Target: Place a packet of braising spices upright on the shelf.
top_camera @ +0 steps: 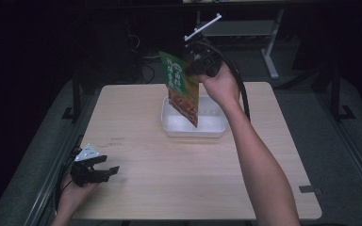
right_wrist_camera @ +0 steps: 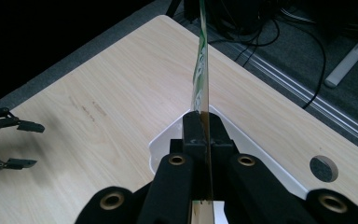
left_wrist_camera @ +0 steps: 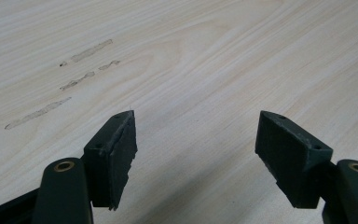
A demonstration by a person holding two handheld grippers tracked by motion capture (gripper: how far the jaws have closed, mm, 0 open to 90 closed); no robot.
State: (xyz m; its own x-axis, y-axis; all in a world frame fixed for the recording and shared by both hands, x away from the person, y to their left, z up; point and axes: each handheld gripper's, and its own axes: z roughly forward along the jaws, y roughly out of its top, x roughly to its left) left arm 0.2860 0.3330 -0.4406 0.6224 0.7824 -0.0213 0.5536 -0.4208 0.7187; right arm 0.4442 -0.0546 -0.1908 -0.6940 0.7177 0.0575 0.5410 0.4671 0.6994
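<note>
A: From my station, the left gripper (top_camera: 104,172) rests at the near left corner of the table (top_camera: 169,188), jaws wide apart with bare wood between them.

B: And further right?

A: My right gripper (top_camera: 194,69) is clamped on a green and red packet (top_camera: 183,89), holding it tilted above the white tray (top_camera: 217,128), its lower corner dipping inside.

B: Any writing?

A: White characters on the green top; I can't read them, too small.
</note>
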